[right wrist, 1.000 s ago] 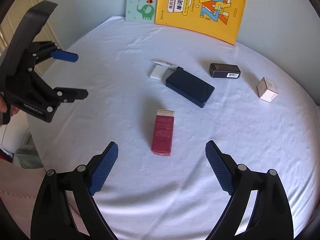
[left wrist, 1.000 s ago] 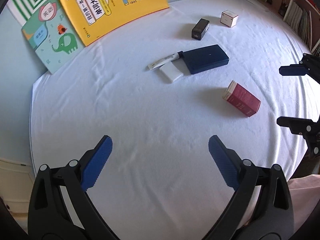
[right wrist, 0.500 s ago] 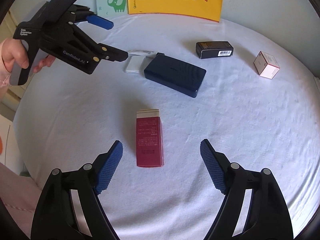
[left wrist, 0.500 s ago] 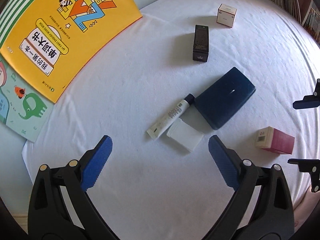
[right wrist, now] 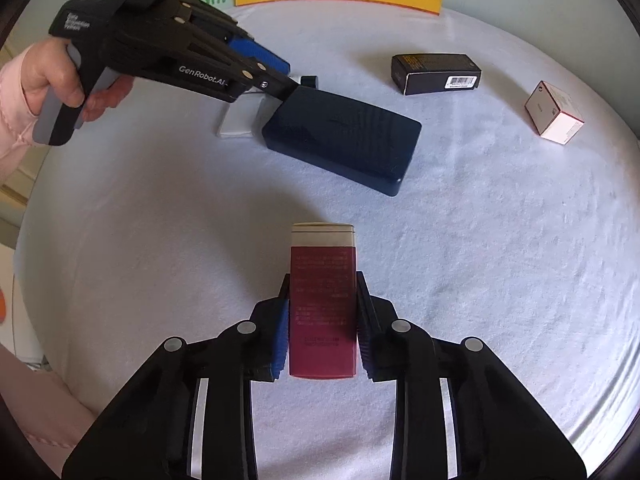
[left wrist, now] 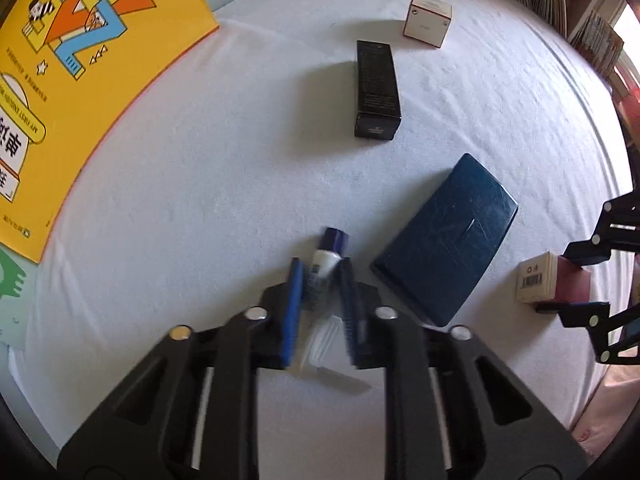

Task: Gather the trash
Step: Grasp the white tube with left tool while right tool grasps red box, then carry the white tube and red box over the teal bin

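Half a second ago both your grippers hung wide open above the sheet; now each has come down and closed on a piece of trash. Your left gripper [left wrist: 320, 280] has its blue pads pressed against the sides of the tube [left wrist: 323, 266], whose dark cap pokes out ahead of the fingertips. That view is motion-blurred, so I can't be sure the pinch is firm yet, and the white pad [right wrist: 239, 118] lies right under the jaws, touching the navy case [left wrist: 444, 240]. Your right gripper [right wrist: 322, 320] is clamped on the red box [right wrist: 323, 300], pads flat on its long sides, cream end pointing away from you. The box seems to rest on the sheet [right wrist: 500, 240], not yet lifted.

So two items are taken in one go, and what you need next is probably a straight lift on both. The black box [left wrist: 376, 88] and the white cube [left wrist: 428, 20] lie further off, well apart from either hand, waiting for a later pass
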Demonstrator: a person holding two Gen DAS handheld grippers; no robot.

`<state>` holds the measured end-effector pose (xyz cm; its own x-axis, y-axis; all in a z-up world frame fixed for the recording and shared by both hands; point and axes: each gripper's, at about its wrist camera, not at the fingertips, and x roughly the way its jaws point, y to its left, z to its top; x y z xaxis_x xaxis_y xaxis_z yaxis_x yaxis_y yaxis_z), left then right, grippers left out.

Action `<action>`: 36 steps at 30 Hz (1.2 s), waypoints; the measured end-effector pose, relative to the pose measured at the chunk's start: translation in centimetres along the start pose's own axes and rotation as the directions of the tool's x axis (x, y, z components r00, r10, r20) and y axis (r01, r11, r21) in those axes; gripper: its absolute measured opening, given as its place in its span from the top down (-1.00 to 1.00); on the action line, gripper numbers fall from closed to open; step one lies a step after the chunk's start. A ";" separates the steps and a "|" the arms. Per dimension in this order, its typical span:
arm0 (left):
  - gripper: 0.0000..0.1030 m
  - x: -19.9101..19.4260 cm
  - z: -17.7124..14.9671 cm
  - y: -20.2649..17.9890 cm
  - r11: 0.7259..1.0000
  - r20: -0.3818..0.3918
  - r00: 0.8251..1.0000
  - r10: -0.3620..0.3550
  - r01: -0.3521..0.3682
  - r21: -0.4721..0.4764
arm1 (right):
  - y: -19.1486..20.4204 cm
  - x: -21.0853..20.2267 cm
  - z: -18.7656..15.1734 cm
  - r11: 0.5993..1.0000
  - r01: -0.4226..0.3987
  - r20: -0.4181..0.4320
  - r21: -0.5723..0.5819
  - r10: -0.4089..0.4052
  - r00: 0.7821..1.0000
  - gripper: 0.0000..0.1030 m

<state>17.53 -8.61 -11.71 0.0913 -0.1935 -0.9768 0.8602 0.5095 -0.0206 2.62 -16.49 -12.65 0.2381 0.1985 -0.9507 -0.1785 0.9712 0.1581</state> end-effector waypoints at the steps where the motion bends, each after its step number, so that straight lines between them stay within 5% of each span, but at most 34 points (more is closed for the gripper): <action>1: 0.78 0.0 0.1 -0.2 1.000 -0.002 1.000 0.002 -0.002 0.006 | -0.2 -0.1 0.1 1.000 0.005 0.004 0.008 -0.005 1.000 0.44; 5: 0.78 -1.1 0.0 -0.4 0.999 0.014 0.999 -0.033 0.033 -0.039 | -0.8 -0.9 0.7 1.000 0.006 0.033 0.013 -0.006 0.999 0.44; 21: 0.78 -9.0 -4.1 -3.5 0.983 0.067 0.991 0.113 -0.102 -0.153 | 0.9 -7.0 0.1 0.994 -0.050 0.152 -0.100 0.065 0.986 0.44; 36: 0.77 -14.0 -11.4 -6.2 0.913 0.061 0.974 0.218 -0.182 -0.365 | 6.0 -9.0 -0.2 0.937 -0.101 0.163 -0.334 0.163 0.973 0.44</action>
<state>5.23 0.46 -0.36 0.3070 -0.1283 -0.9430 0.5854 0.8067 0.0808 -0.79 -12.44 -3.23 0.3586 0.3732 -0.8557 -0.5098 0.8461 0.1554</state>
